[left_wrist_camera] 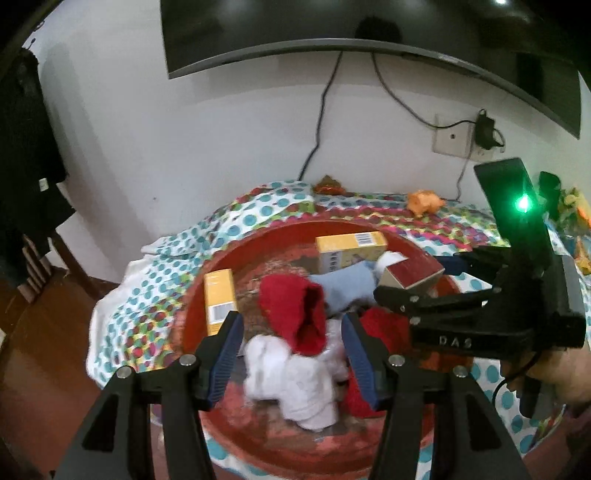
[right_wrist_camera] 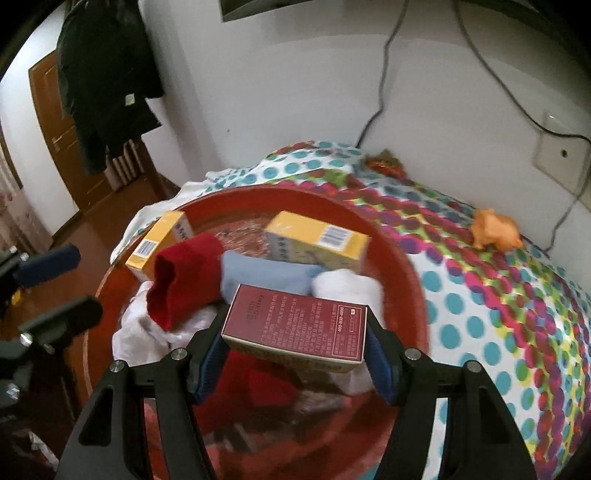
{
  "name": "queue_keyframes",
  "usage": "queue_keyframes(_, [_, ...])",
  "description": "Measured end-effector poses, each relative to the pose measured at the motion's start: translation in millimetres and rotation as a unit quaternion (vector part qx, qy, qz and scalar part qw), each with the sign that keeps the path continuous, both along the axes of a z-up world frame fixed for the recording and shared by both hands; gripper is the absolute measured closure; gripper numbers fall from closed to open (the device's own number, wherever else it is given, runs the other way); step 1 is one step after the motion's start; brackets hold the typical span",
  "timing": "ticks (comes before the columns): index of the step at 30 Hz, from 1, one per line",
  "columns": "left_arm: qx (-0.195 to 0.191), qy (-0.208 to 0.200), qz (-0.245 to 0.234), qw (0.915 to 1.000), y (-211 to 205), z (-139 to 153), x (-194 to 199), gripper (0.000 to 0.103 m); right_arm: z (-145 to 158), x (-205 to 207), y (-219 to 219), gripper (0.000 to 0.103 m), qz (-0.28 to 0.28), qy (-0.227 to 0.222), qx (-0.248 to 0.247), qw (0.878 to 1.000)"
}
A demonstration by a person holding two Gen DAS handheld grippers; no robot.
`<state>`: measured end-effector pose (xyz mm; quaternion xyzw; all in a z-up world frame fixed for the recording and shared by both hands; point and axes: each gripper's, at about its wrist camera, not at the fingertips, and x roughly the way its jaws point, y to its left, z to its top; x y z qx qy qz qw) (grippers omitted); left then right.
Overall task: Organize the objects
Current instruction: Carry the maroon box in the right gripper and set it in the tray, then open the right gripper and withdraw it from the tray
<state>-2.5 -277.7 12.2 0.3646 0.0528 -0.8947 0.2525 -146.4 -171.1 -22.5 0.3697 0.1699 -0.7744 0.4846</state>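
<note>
A red round basin (left_wrist_camera: 280, 439) (right_wrist_camera: 391, 236) sits on a dotted cloth. In it lie two yellow boxes (left_wrist_camera: 219, 299) (left_wrist_camera: 351, 251) (right_wrist_camera: 159, 243) (right_wrist_camera: 317, 240), a red sock (left_wrist_camera: 295, 314) (right_wrist_camera: 184, 277), a light blue sock (left_wrist_camera: 343, 288) (right_wrist_camera: 266, 275) and white socks (left_wrist_camera: 288, 376) (right_wrist_camera: 343, 284). My left gripper (left_wrist_camera: 291, 328) is open, its fingers either side of the red and white socks. My right gripper (right_wrist_camera: 295, 332) is shut on a dark red box (right_wrist_camera: 299, 328) (left_wrist_camera: 413, 275) and holds it above the basin.
The dotted cloth (left_wrist_camera: 147, 325) (right_wrist_camera: 498, 314) covers the table against a white wall. An orange toy (left_wrist_camera: 424, 201) (right_wrist_camera: 496, 229) and a brown item (left_wrist_camera: 328, 184) (right_wrist_camera: 386, 162) lie at the back. A TV (left_wrist_camera: 369, 26) hangs above, cables below it. Dark clothes (right_wrist_camera: 107, 74) hang at the left.
</note>
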Motion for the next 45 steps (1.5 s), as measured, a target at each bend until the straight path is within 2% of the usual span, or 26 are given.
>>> queue_keyframes(4, [-0.006, -0.011, 0.018, 0.9998, -6.3, -1.3, 7.0, 0.047, -5.9, 5.4, -7.7, 0.04, -0.004, -0.005, 0.018, 1.0])
queue_keyframes(12, [0.033, -0.021, 0.025, 0.9989, -13.5, -15.1, 9.6, 0.046, -9.2, 8.7, -7.8, 0.039, -0.027, 0.005, 0.047, 0.999])
queue_keyframes(17, [0.024, -0.03, 0.036, 0.9986, -11.3, -20.8, 8.0, 0.046, -6.0, 9.2, 0.6, 0.017, -0.04, 0.011, 0.053, 0.998])
queue_keyframes(24, [0.037, -0.032, 0.061, 0.9969, -20.6, -24.3, 11.5, 0.046, 4.1, 16.0, 22.0, 0.013, -0.063, 0.027, 0.069, 0.995])
queue_keyframes(28, [0.036, -0.045, 0.074, 0.9956, -20.5, -29.5, 7.9, 0.046, 15.8, 28.3, 40.6, 0.002, -0.095, 0.054, 0.085, 0.99])
queue_keyframes(31, [0.046, -0.045, 0.077, 0.9949, -17.1, -31.3, 5.5, 0.046, 21.5, 40.3, 50.5, 0.001, -0.103, 0.064, 0.095, 0.988])
queue_keyframes(45, [0.06, -0.047, 0.073, 0.9944, -1.4, -26.5, -8.2, 0.046, 13.5, 61.4, 57.9, 0.001, -0.096, 0.029, 0.117, 0.988])
